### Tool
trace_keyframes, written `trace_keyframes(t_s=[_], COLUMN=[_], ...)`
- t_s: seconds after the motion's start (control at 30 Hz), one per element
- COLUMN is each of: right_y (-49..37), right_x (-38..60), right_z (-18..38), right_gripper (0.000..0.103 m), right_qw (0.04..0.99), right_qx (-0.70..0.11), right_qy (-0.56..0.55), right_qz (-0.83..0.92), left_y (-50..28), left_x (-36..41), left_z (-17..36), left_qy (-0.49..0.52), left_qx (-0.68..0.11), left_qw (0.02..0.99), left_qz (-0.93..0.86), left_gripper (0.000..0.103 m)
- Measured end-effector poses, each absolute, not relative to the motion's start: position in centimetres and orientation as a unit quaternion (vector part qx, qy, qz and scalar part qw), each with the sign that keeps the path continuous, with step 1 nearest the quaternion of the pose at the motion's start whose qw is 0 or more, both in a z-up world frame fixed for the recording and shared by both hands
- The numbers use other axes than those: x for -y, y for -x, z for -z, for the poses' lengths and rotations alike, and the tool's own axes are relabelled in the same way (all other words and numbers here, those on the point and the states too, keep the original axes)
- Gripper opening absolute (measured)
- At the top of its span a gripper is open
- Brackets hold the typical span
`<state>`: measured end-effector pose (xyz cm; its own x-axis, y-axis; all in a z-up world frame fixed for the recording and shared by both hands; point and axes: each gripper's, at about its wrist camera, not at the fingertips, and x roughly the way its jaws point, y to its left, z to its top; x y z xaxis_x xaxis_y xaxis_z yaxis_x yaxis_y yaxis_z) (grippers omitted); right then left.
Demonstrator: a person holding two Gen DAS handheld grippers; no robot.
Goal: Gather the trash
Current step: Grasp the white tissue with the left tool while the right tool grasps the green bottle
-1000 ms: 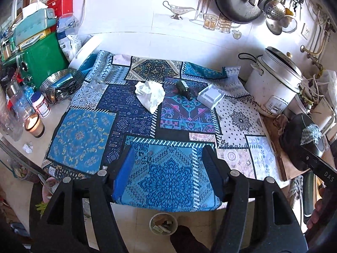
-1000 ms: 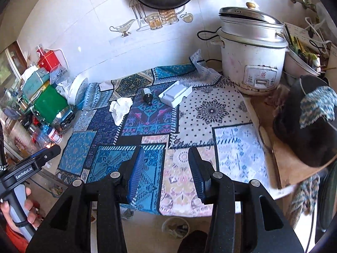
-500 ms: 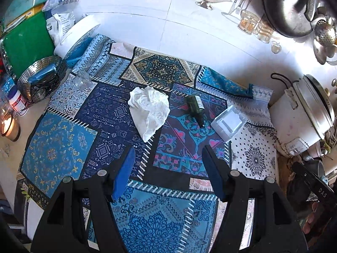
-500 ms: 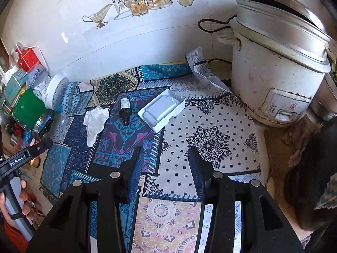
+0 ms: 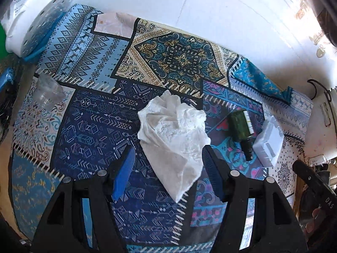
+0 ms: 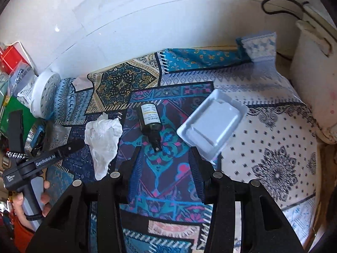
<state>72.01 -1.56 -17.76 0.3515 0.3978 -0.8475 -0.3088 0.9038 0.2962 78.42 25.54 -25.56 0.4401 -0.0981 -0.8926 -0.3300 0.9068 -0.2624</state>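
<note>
Approach step: the left tool (image 5: 166,166), jaws spread and empty, straddled the crumpled white paper tissue (image 5: 173,135) on the patchwork-clothed counter (image 5: 94,126). Next probably lower and pinch. Right tool (image 6: 164,168), also apart, faced the dark green glass bottle (image 6: 150,120).

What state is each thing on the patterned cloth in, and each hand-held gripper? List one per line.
Tissue: crumpled, lying loose.
Dark bottle: on its side, capped.
White tray: empty, open side up.
Left hand-held gripper: open, holding nothing.
Right hand-held gripper: open, holding nothing.
</note>
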Motion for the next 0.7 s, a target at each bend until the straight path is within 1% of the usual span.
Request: trace_keyframes(t_s=[0.17, 0.4, 0.43, 0.53, 0.57, 0.6, 0.67, 0.7], right_y=[-75.2, -78.0, -78.2, -78.6, -78.5, -78.4, -78.3, -78.1], right_x=[-2.2, -5.1, -5.3, -5.5, -5.4, -5.4, -5.5, -5.5], right_z=[20.2, 23.1, 23.5, 24.4, 24.5, 24.6, 25.0, 25.2], right_gripper=[0.04, 0.04, 0.04, 0.04, 0.04, 0.04, 0.04, 0.039], right_qw=[0.805, 0.793, 0.791, 0.783, 0.783, 0.782, 0.776, 0.774], right_qx=[-0.543, -0.561, -0.565, -0.575, -0.577, -0.577, -0.58, -0.583], right_qy=[-0.047, -0.035, -0.031, -0.032, -0.036, -0.04, -0.044, -0.048], right_qz=[-0.235, -0.233, -0.231, -0.234, -0.232, -0.233, -0.242, -0.245], left_y=[-80.7, -81.9, -82.1, -82.6, -82.7, -82.8, -83.0, -83.1], left_x=[-25.9, -25.9, -25.8, -25.6, -25.5, -25.4, -25.4, -25.3], left_z=[28.2, 29.4, 29.3, 29.2, 29.2, 29.1, 29.2, 29.2], left_qy=[0.184, 0.182, 0.184, 0.174, 0.171, 0.169, 0.17, 0.171], left_qx=[-0.551, -0.551, -0.549, -0.548, -0.548, -0.547, -0.548, -0.55], left_qw=[0.813, 0.813, 0.815, 0.818, 0.818, 0.82, 0.819, 0.817], left_qz=[-0.05, -0.035, -0.034, -0.032, -0.031, -0.03, -0.026, -0.023], left_gripper=[0.065, 0.064, 0.057, 0.045, 0.039, 0.036, 0.017, 0.012])
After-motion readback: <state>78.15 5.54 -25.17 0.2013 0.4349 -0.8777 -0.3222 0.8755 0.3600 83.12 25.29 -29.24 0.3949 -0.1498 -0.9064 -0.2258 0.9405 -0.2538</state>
